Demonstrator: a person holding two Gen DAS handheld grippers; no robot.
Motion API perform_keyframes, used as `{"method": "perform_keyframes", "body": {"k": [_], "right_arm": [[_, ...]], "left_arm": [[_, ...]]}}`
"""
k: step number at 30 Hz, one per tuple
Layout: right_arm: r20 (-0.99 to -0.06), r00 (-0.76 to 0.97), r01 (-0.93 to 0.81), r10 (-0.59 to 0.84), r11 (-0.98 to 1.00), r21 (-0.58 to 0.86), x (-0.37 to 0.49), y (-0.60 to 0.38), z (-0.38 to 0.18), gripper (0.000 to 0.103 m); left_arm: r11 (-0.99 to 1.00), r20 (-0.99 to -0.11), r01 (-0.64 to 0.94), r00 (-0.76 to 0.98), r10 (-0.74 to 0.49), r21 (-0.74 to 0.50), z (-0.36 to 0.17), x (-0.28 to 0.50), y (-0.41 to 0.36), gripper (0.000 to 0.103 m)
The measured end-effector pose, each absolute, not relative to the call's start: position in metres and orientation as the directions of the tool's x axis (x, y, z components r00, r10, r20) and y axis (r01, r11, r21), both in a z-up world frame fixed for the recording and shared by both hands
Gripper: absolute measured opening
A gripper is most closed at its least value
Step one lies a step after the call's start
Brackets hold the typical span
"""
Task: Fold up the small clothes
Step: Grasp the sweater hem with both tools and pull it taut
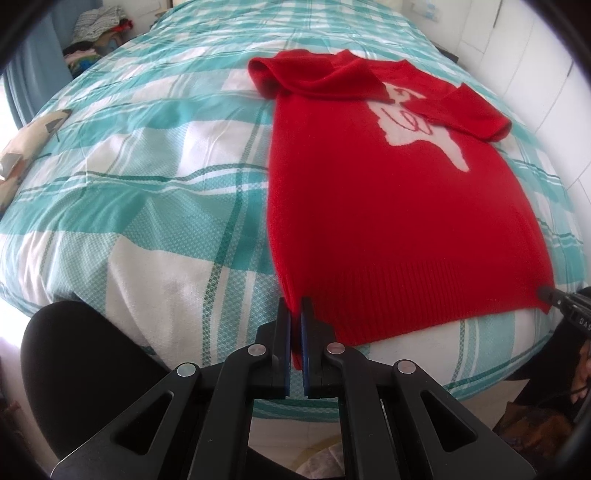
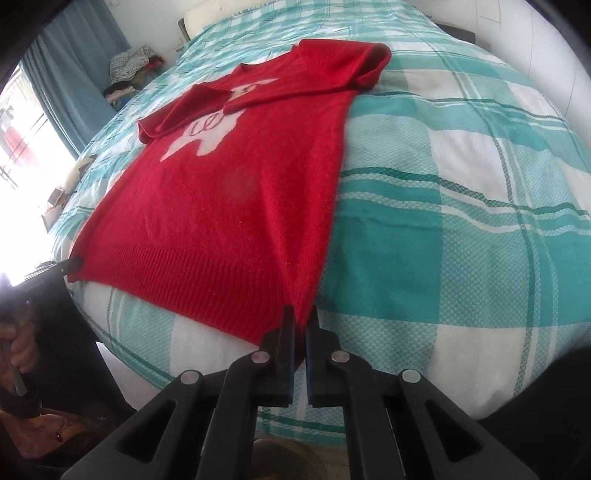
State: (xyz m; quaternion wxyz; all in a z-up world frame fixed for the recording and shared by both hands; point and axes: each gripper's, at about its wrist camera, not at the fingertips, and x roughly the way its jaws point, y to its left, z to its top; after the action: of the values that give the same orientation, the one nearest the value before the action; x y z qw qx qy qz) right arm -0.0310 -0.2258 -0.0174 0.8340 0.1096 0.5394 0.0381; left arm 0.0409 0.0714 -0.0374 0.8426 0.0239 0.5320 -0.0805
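Observation:
A small red sweater with a white figure on its chest lies flat on the bed, both sleeves folded in over the front. My left gripper is shut on the near left corner of its ribbed hem. In the right wrist view the same red sweater stretches away, and my right gripper is shut on the near right hem corner. The tip of the right gripper shows at the hem's far end in the left wrist view. Likewise the left gripper shows in the right wrist view.
The bed has a teal and white checked cover with its near edge just below the hem. A heap of clothes sits beyond the bed by blue curtains. A person's hand holds the left tool. A white wall runs along the right.

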Motion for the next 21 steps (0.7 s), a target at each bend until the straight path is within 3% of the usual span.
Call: {"method": "perform_keyframes", "body": {"k": [21], "right_arm": [[-0.893, 0.412, 0.097, 0.182, 0.966, 0.241, -0.026, -0.22, -0.041, 0.004]], "left_arm": [[0.985, -0.885, 0.163, 0.465, -0.023, 0.06, -0.06, 0.043, 0.057, 0.004]]}}
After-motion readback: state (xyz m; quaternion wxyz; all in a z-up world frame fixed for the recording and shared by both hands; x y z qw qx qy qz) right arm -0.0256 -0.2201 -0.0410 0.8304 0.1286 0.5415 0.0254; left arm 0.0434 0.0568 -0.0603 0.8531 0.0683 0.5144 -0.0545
